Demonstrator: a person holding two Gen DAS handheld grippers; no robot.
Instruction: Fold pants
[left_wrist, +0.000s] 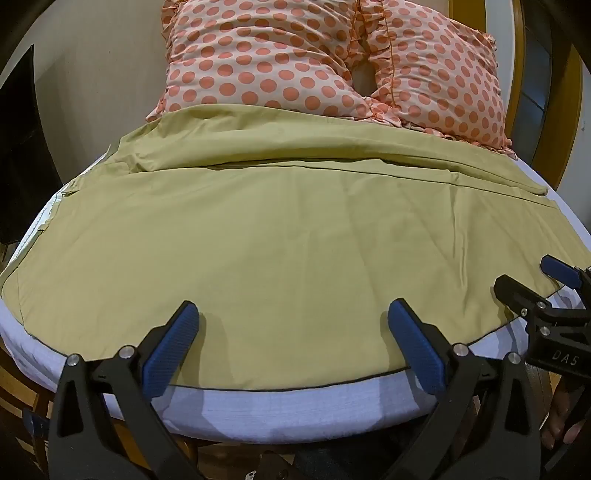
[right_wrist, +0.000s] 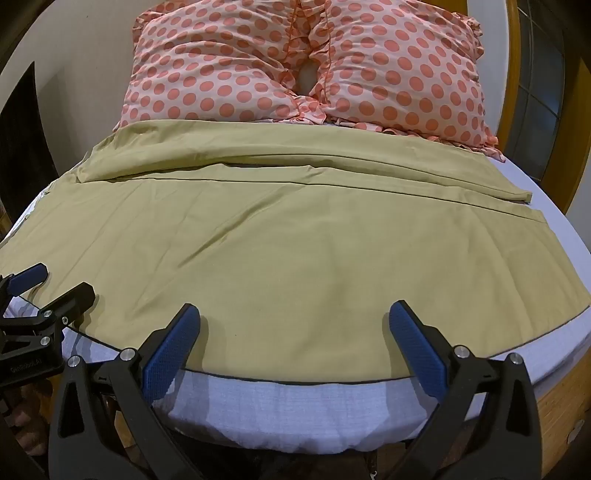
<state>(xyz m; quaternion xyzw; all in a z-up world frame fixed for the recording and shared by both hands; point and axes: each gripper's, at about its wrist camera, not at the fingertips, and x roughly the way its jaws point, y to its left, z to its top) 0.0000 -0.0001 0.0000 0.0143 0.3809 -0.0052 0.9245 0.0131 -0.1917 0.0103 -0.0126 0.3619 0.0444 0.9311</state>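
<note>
Wide olive-green pants (left_wrist: 288, 236) lie spread flat across the bed, one leg in front and the other folded behind it; they also show in the right wrist view (right_wrist: 288, 243). A dark-piped hem runs along the near edge. My left gripper (left_wrist: 293, 314) is open and empty, fingertips just above the near hem. My right gripper (right_wrist: 295, 314) is open and empty over the hem further right. It appears at the right edge of the left wrist view (left_wrist: 532, 280), and the left gripper appears at the left edge of the right wrist view (right_wrist: 55, 284).
The bed has a white sheet (left_wrist: 295, 410) (right_wrist: 288, 410) showing along the near edge. Two orange polka-dot pillows (left_wrist: 280, 55) (right_wrist: 402, 66) stand at the head. A wooden bed frame (right_wrist: 557, 402) shows at the right, a yellow wooden frame (left_wrist: 569, 110) behind.
</note>
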